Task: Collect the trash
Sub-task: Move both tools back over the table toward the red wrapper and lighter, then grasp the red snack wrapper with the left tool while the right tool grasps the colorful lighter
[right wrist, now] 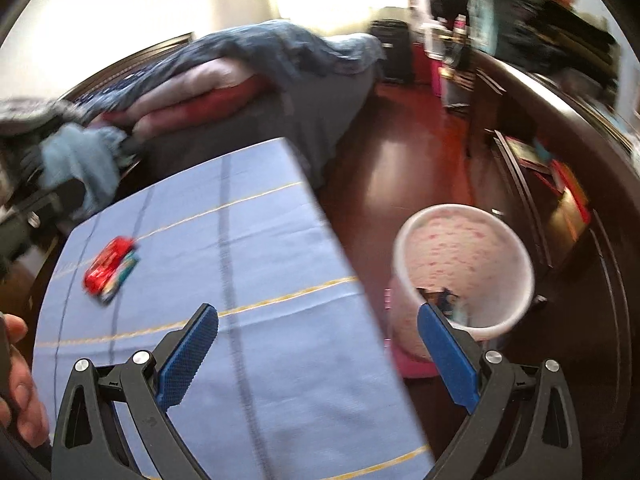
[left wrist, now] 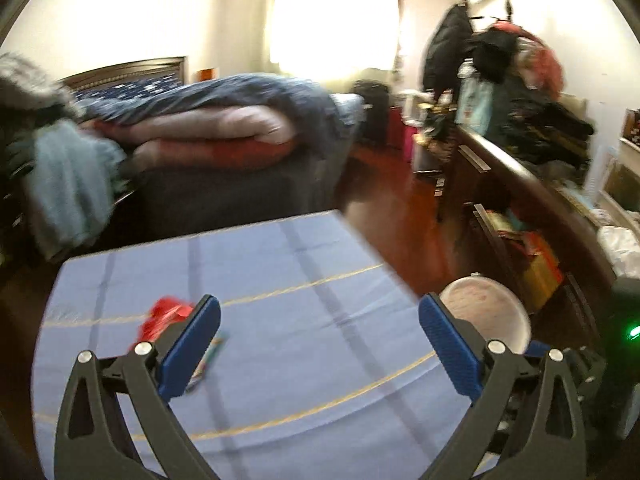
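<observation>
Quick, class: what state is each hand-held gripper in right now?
Left hand-held gripper: open, holding nothing.
Right hand-held gripper: open, holding nothing.

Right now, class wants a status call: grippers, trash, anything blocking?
Left gripper and right gripper open, empty. Red wrapper and teal packet on tablecloth. Bin beside table. Nothing blocking.

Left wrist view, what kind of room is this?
Most likely a lived-in bedroom: a bed heaped with folded blankets, a dark dresser piled with clothes, and a curtained window behind.
</observation>
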The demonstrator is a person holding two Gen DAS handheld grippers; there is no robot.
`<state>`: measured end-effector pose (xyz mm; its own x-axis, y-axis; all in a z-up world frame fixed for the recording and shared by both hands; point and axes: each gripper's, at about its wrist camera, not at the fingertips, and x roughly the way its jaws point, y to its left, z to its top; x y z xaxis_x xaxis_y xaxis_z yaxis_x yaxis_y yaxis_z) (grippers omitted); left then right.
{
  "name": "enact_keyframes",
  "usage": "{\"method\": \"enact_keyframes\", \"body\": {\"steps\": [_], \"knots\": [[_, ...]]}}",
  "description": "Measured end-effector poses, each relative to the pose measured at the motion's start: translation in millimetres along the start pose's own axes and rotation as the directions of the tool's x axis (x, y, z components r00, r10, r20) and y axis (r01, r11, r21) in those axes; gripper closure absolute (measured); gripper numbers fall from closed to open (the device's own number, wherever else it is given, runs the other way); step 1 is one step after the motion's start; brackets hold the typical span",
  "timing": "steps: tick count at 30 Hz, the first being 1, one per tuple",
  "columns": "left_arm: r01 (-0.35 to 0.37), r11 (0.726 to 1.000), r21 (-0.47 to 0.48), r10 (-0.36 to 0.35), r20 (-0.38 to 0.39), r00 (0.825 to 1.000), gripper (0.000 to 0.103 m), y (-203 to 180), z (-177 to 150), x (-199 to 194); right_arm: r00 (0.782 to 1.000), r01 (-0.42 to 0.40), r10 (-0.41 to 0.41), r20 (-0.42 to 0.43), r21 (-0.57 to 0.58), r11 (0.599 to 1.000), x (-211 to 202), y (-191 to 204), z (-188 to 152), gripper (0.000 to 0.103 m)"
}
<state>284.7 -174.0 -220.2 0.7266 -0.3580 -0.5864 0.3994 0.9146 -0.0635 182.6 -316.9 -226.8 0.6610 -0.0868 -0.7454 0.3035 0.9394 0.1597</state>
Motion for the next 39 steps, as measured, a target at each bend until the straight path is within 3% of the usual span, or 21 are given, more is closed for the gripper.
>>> {"method": "enact_keyframes", "body": {"steps": [5,11,22,24,26,28,31,32,39], "knots": [[-0.140,0.984,-0.109,0.133,-0.069,0.989,0.004,75,-19,12,0.998,-0.061,0.058,-0.034,-0.103,0.993,7,48,-9,0.004],[-0.176,0.965,-0.192,0.151,-0.141,0.978,0.004,141,-22,56,0.994,-0.102,0.094,-0.055,-0.167,0.981,12,84,-13,0.004],[-0.220,0.960,-0.172,0.171,-0.260,0.950,0.005,161,-31,118,0.993,-0.103,0.088,-0.083,-0.201,0.974,31,109,-10,0.004],[-0.221,0.960,-0.169,0.170,-0.274,0.947,0.012,163,-32,123,0.993,-0.102,0.086,-0.085,-0.207,0.973,33,113,-10,0.004],[-0.220,0.960,-0.171,0.164,-0.290,0.943,0.036,165,-34,128,0.992,-0.102,0.084,-0.090,-0.214,0.971,36,118,-11,0.004],[-0.220,0.961,-0.166,0.165,-0.292,0.942,0.052,167,-35,130,0.991,-0.110,0.090,-0.098,-0.219,0.970,38,123,-11,0.004],[-0.180,0.965,-0.191,0.120,-0.286,0.951,0.067,172,-35,130,0.990,-0.115,0.093,-0.104,-0.229,0.967,41,132,-13,0.004],[-0.174,0.963,-0.207,0.112,-0.281,0.953,0.071,174,-35,128,0.990,-0.116,0.094,-0.106,-0.232,0.966,42,135,-13,0.004],[-0.236,0.926,-0.296,0.186,-0.185,0.965,0.073,210,-35,74,0.985,-0.153,0.126,-0.116,-0.265,0.952,58,172,-8,0.004]]}}
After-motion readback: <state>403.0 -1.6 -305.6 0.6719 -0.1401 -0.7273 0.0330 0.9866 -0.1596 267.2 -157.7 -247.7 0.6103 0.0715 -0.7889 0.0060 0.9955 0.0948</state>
